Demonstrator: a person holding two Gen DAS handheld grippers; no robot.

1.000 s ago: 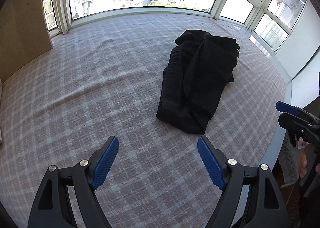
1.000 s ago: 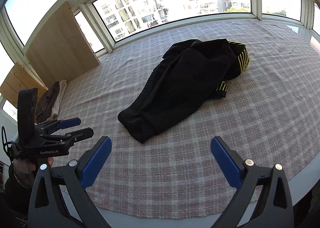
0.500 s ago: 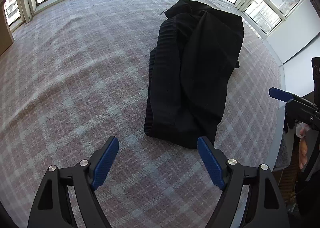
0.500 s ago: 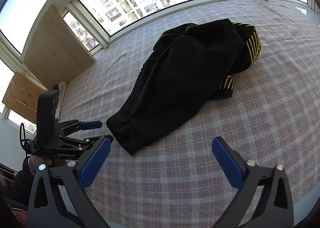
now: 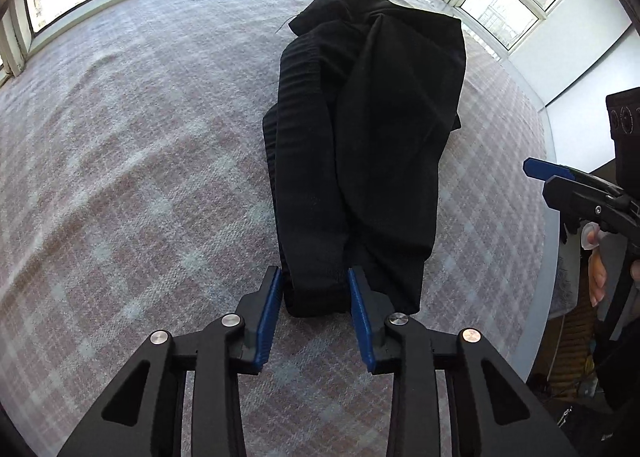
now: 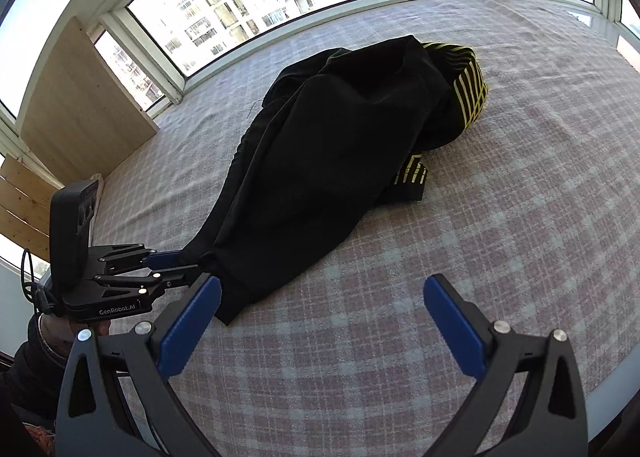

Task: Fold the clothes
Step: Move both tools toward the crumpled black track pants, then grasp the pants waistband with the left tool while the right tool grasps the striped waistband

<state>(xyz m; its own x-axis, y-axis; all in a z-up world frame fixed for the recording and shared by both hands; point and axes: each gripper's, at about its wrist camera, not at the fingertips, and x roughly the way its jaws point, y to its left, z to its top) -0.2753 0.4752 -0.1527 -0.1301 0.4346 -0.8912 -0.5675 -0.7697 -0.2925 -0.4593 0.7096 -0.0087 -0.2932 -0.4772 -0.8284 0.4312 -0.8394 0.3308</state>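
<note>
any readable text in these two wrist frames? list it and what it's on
"GenRobot.AI": white lettering on the black body of the left gripper, seen in the right wrist view.
Nothing else is readable: the black garment shows only yellow stripes, no lettering, and the buildings outside the windows show no legible signs.

A checked pink-grey bedspread (image 5: 140, 177) covers the bed. A crumpled black garment (image 5: 360, 161) lies on it, its near end between the left jaws.
</note>
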